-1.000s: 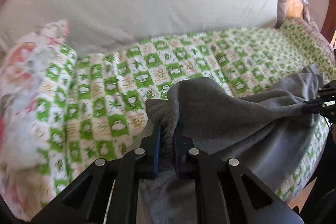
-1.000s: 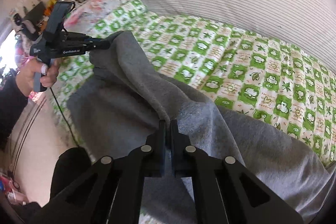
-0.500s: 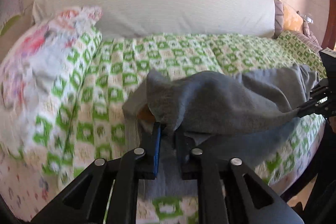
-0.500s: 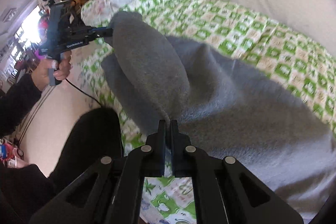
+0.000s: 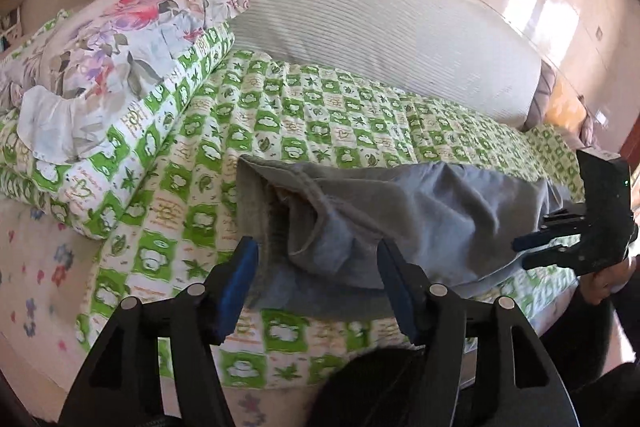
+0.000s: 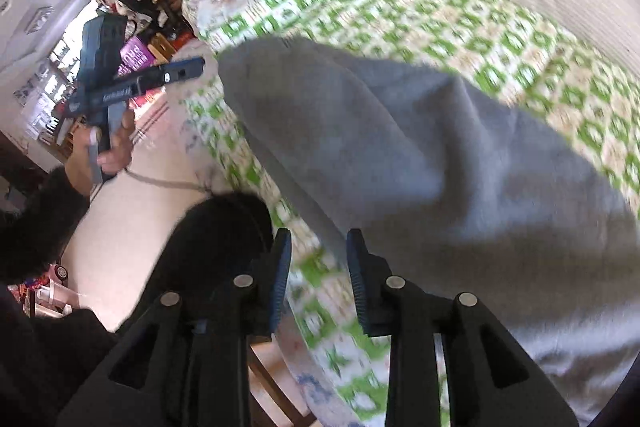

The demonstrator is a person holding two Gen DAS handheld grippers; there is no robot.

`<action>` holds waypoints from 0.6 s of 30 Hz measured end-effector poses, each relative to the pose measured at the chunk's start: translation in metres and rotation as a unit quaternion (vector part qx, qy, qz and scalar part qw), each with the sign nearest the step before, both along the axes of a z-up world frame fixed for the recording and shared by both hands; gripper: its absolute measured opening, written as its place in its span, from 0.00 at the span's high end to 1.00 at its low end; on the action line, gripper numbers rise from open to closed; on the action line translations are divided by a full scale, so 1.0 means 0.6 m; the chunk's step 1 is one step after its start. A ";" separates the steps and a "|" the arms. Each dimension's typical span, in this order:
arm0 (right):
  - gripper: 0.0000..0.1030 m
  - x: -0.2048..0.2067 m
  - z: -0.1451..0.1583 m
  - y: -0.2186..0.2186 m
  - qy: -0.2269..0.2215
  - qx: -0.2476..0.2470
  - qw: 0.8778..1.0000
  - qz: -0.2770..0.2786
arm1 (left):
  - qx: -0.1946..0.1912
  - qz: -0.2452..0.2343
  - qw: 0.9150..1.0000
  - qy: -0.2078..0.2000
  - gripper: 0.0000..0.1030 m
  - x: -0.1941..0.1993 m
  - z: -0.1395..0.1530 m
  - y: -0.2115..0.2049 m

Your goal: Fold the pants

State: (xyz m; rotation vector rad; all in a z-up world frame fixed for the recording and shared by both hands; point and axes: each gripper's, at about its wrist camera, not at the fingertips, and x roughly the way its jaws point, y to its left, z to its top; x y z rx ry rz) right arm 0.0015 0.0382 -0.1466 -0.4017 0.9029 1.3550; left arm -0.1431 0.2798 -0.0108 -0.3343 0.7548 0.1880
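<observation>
Grey sweatpants (image 5: 404, 215) lie folded along the front edge of the green-and-white quilt (image 5: 304, 115); they also show in the right wrist view (image 6: 420, 155). My left gripper (image 5: 316, 267) is open and empty, its jaws wide apart just in front of the left end of the pants. My right gripper (image 6: 316, 259) is open and empty at the bed's front edge, just off the pants' near edge. The right gripper also shows in the left wrist view (image 5: 536, 247), and the left gripper in the right wrist view (image 6: 192, 67), both clear of the cloth.
A floral pillow (image 5: 120, 39) lies on a quilt-covered pillow at the left. A long white bolster (image 5: 360, 11) runs along the wall behind. The person's dark-clad knee (image 6: 216, 239) is against the bed's front edge. A cluttered room lies beyond the left gripper.
Both grippers have opened and let go of the pants. The pants have dropped onto the quilt, and both grippers have drawn back toward the bed's front edge.
</observation>
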 end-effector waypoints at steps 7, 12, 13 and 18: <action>0.66 0.013 0.038 0.087 -0.005 0.025 1.000 -0.010 | -0.038 0.045 0.998 0.022 0.35 0.023 -0.017 -0.007; 0.48 0.057 0.049 0.142 -0.058 0.022 0.995 -0.077 | -0.066 0.069 0.994 0.048 0.35 0.040 -0.051 0.012; 0.47 0.070 0.048 0.150 -0.063 0.018 0.994 -0.088 | -0.075 0.073 0.993 0.051 0.37 0.042 -0.059 0.017; 0.46 0.131 0.037 0.203 -0.030 0.014 0.994 -0.106 | -0.105 0.073 0.990 0.058 0.60 0.039 -0.082 0.026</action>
